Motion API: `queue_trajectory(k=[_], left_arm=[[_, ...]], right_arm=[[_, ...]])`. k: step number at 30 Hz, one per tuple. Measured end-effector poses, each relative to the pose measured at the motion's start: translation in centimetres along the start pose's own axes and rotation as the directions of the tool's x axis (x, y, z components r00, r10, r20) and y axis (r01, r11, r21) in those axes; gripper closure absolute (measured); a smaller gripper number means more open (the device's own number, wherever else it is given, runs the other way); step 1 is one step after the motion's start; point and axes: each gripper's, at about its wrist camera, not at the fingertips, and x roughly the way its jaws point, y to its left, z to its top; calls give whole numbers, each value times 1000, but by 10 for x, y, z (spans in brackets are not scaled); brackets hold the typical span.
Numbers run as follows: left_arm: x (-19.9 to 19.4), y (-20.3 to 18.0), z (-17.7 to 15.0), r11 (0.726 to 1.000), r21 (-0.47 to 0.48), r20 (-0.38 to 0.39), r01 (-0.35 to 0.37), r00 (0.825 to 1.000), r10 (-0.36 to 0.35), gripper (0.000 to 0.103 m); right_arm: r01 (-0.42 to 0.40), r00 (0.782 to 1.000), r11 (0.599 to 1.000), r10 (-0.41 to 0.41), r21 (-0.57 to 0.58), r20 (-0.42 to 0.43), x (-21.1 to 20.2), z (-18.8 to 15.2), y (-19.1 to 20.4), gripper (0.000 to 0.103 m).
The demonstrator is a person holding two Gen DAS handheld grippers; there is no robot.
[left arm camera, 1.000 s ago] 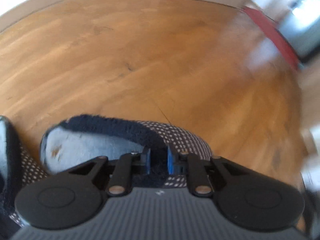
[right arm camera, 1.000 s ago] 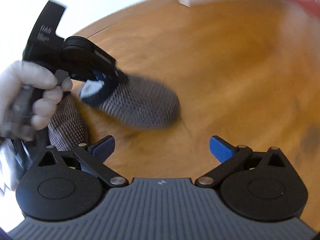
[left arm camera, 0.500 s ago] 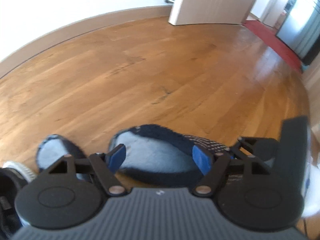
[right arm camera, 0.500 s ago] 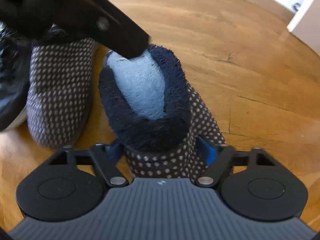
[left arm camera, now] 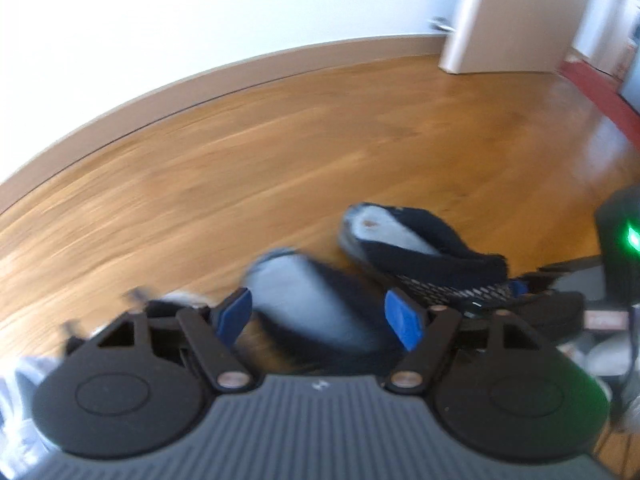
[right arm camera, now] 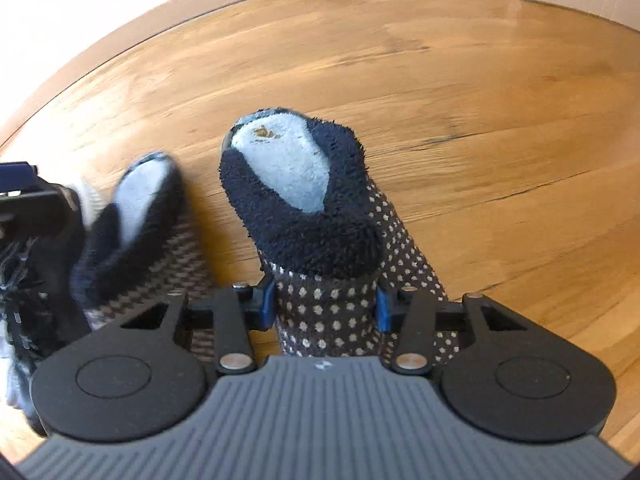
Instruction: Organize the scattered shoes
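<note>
Two dark slippers with pale dots and light-blue fleece lining lie side by side on the wooden floor. In the right wrist view, my right gripper (right arm camera: 324, 302) straddles the front part of the right-hand slipper (right arm camera: 304, 184). Its jaws are closing and the blue pads touch both of the slipper's sides. The other slipper (right arm camera: 148, 208) lies just to its left. In the left wrist view, my left gripper (left arm camera: 319, 319) hovers open above that blurred slipper (left arm camera: 304, 300), its pads apart from it. The slipper between my right gripper's pads (left arm camera: 400, 236) shows beyond, to the right.
A black laced shoe (right arm camera: 24, 300) lies at the far left beside the slippers. A baseboard (left arm camera: 200, 80) runs along the white wall. A white door (left arm camera: 500, 20) and a red mat (left arm camera: 600, 92) are at the far right. Bare wooden floor (right arm camera: 480, 100) stretches ahead.
My left gripper let go of the slipper, opened and drew back and upward. My right gripper came down over that slipper and closed from wide open onto its front part.
</note>
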Motion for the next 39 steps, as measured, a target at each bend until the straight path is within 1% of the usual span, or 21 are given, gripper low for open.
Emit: queue_trajectory(k=[2,5,7,11,12,13,15,17,19,21,23,24,26,27,28,29,31,33,36,38,39], left_arm=[[-9,26,-5,999,-13,7,-40,999,40,31],[-24,54,-12,996,-35,13,-81,997,82,30],[-32,69,-14,994,-50,13,-93,996,93,30],[-51,91,-23,991,-68,19,-117,993,118,30],[-54,95,-25,990,-74,18,-117,993,119,30],[-58,99,-27,990,-82,16,-118,993,120,30],[-64,107,-33,987,-102,14,-123,992,125,28],[-69,114,-39,985,-121,10,-124,992,127,28],[-71,117,-44,984,-139,3,-108,994,109,28],[-72,119,-51,984,-152,2,-91,996,92,27],[-74,121,-58,983,-163,-2,-86,996,86,26],[-75,122,-61,981,-173,-5,-85,996,85,24],[-76,125,-68,974,-211,-15,-87,996,85,22],[-77,125,-71,969,-232,-23,-86,996,83,22],[-78,125,-74,966,-248,-31,-78,997,73,22],[-79,123,-76,963,-262,-35,-66,998,59,22],[-83,120,-78,963,-265,-27,-56,998,51,21],[-85,113,-80,967,-250,-25,-49,999,44,20],[-83,107,-85,971,-235,-39,-39,999,31,20],[-84,101,-91,973,-227,-50,-30,999,19,20],[-84,99,-93,974,-225,-53,-27,998,15,20]], right_arm=[[16,1000,1000,-16,-5,-15,7,3,13,59],[66,997,991,-60,118,-51,7,14,18,59],[114,992,981,-106,156,-63,6,16,23,60],[211,977,965,-204,156,-59,12,14,44,59],[232,973,959,-226,163,-51,15,12,47,54],[233,972,960,-230,154,-40,16,11,47,43],[195,980,975,-197,103,3,19,9,42,30],[169,985,986,-169,9,37,18,6,40,29],[90,994,992,-84,-91,67,10,-3,35,15],[23,998,997,-17,-77,67,2,-9,21,9],[-46,996,998,48,-33,72,1,-11,7,9],[-64,995,998,65,-16,80,2,-15,-2,9],[-44,996,998,48,-51,81,7,-20,-4,22],[-23,996,997,29,-75,80,9,-22,-2,31],[10,996,995,-2,-95,87,7,-22,6,49],[43,995,993,-33,-109,91,4,-22,13,55],[101,992,994,-97,-44,77,1,-16,22,64],[145,989,989,-146,39,37,1,-17,33,65],[191,982,981,-191,36,3,1,-19,45,65],[164,986,986,-164,39,-23,-1,-17,40,64],[148,989,988,-147,36,-28,-2,-16,36,58]])
